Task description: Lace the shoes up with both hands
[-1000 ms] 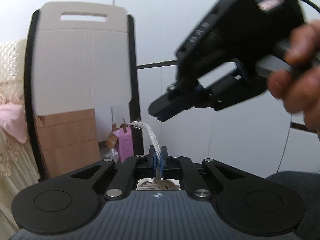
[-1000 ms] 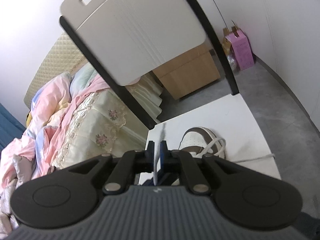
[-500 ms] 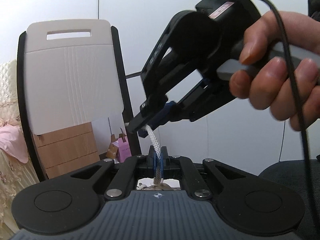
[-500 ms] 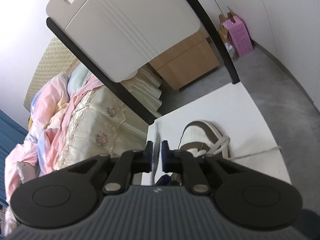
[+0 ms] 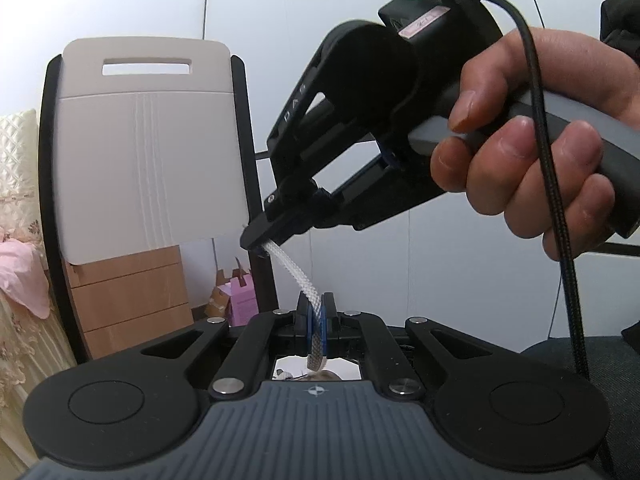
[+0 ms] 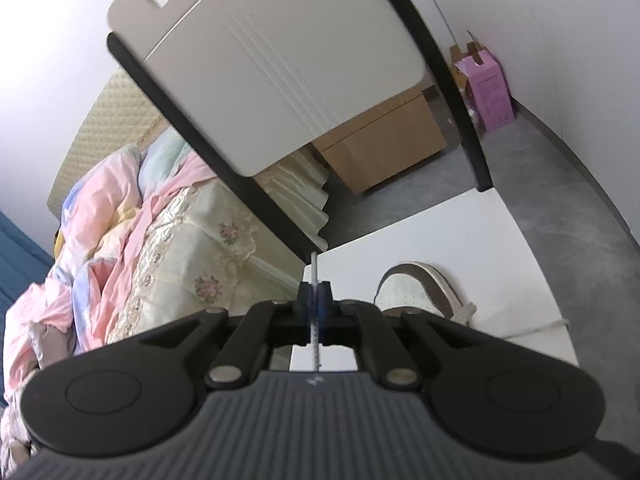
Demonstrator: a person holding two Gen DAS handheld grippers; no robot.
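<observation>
Right gripper (image 5: 260,242) jaws now closed on the lace (image 5: 298,276) end.

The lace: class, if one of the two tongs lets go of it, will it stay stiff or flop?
Probably flop: the lace is soft woven cord. It looks light. Its textured weave likely grips well between the pads.

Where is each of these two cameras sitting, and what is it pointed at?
Left wrist view: sits on the left gripper, looking roughly level at the wall; shows the right gripper and the hand holding it, both pinching one white shoelace.
Right wrist view: sits on the right gripper, tilted down at the table and shoe.
Shared: lace, chair back.
</observation>
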